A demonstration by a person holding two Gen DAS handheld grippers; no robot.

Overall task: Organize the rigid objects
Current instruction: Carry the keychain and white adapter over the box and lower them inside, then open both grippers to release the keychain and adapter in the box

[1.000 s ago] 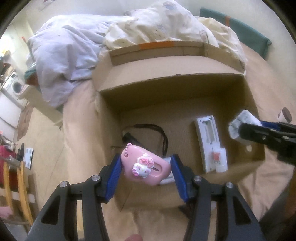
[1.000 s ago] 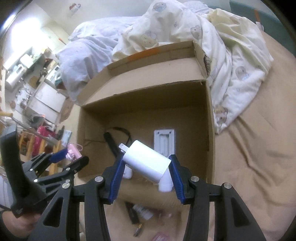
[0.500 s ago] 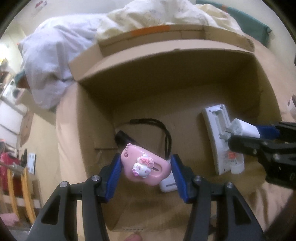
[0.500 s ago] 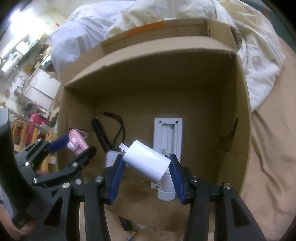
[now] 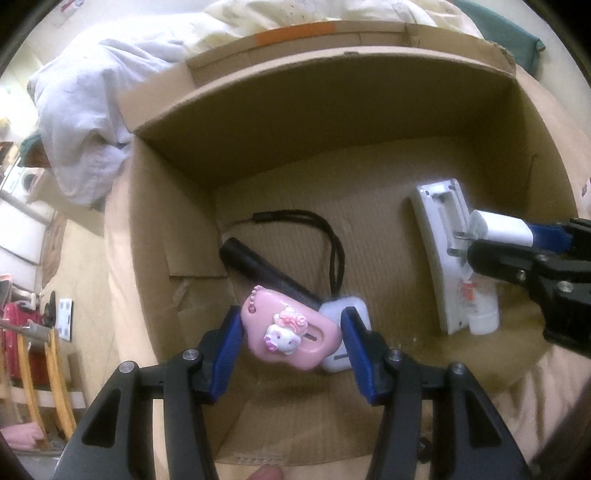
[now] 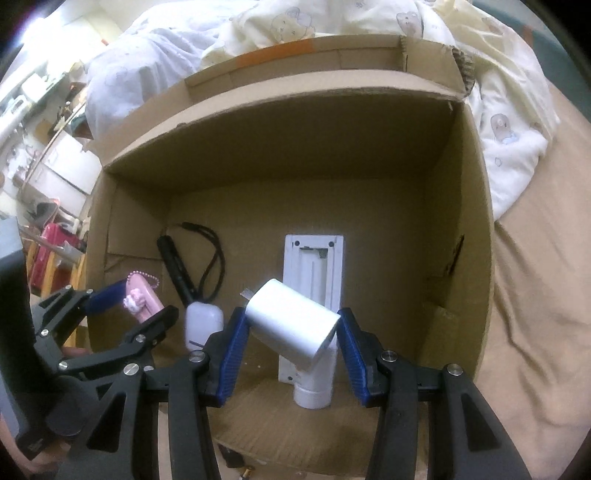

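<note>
Our left tool (image 5: 290,338) pinches a pink cat-figure case (image 5: 290,334) between its blue pads, and our right tool (image 6: 291,326) pinches a white plug adapter (image 6: 291,325) the same way, its metal prongs pointing up and to the left of that tool. We hold both tools inside the open cardboard box (image 6: 469,236), pointing steeply down at its floor, and the box sits on a bed (image 6: 535,314) with a tan sheet.

Just past the left tool's tips, partly hidden behind the pink case, a white earbud case (image 5: 345,334) lies on the box floor. Beyond it runs a black flashlight (image 5: 255,264) with a looped black strap (image 5: 332,240) curling to its right. Ahead of the right tool lies a white slotted panel (image 6: 314,266), stretching away from us, and a small white tube (image 6: 314,384) stands at its near end, directly under the adapter.

Seen from the left tool, the right tool (image 5: 513,243) comes in from the right, over the panel. Rumpled bedding (image 6: 369,22) lies piled beyond the box's far wall
</note>
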